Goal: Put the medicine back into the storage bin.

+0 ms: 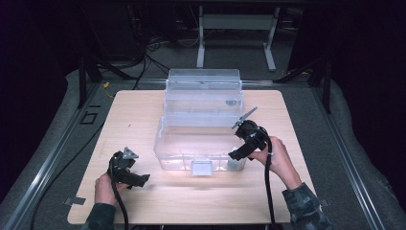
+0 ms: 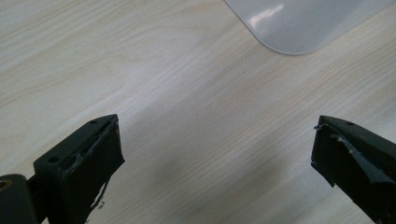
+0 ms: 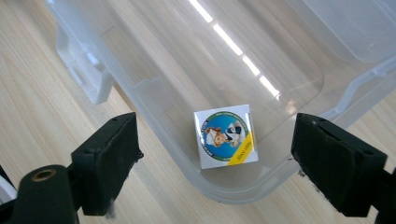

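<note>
At the lower left of the high view, the left gripper (image 1: 136,178) sits low over the wooden table (image 1: 129,120), held by the person's left hand (image 1: 103,188); in the left gripper view its jaws stand wide apart with only bare wood between them, touching nothing. Right of centre, the clear plastic box (image 1: 165,143) stands with its lid up. At its lower right corner hovers the right gripper (image 1: 235,154). In the right gripper view its jaws are spread wide, holding nothing, and the small picture cube (image 3: 226,136) lies free on the box floor, near the rounded corner.
</note>
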